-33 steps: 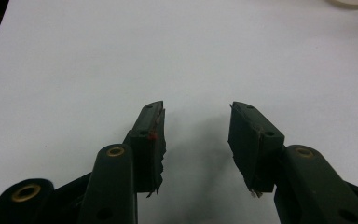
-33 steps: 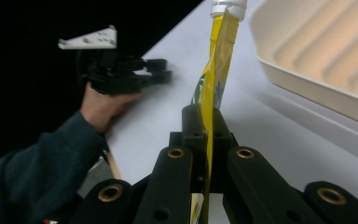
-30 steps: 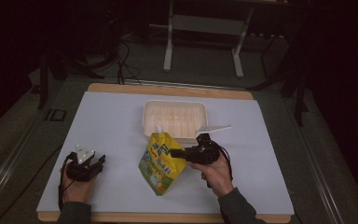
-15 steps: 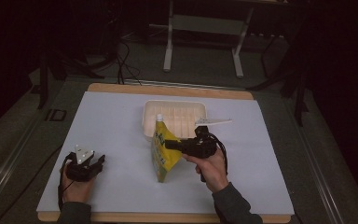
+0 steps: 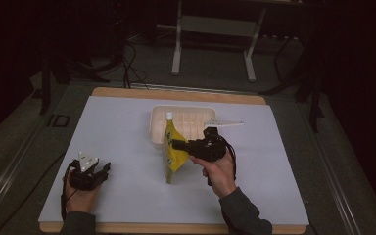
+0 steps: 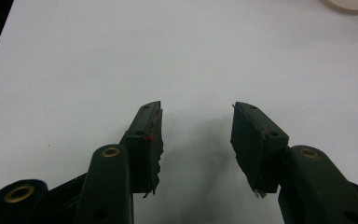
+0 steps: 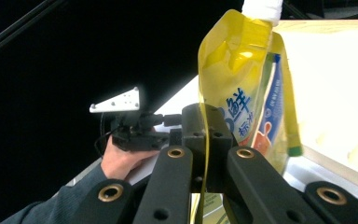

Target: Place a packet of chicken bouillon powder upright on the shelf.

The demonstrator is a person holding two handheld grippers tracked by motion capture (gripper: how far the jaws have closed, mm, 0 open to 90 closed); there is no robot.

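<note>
Black and idle, my left tool [image 5: 99, 169] rests low on the pale counter [image 5: 127, 132] at the near left, its jaws standing wide with nothing between them, parked there so it stays clear of the work. Toward the middle, my right tool [image 5: 176, 145] is clamped tight on one edge of the yellow spouted drink pouch [image 5: 172, 152], holding it upright with the white cap on top and its bottom just at the counter, so the soft bag neither folds nor tips. Right behind it sits the shallow white foam tray [image 5: 196, 108], which I judge is where the pouch belongs.
</note>
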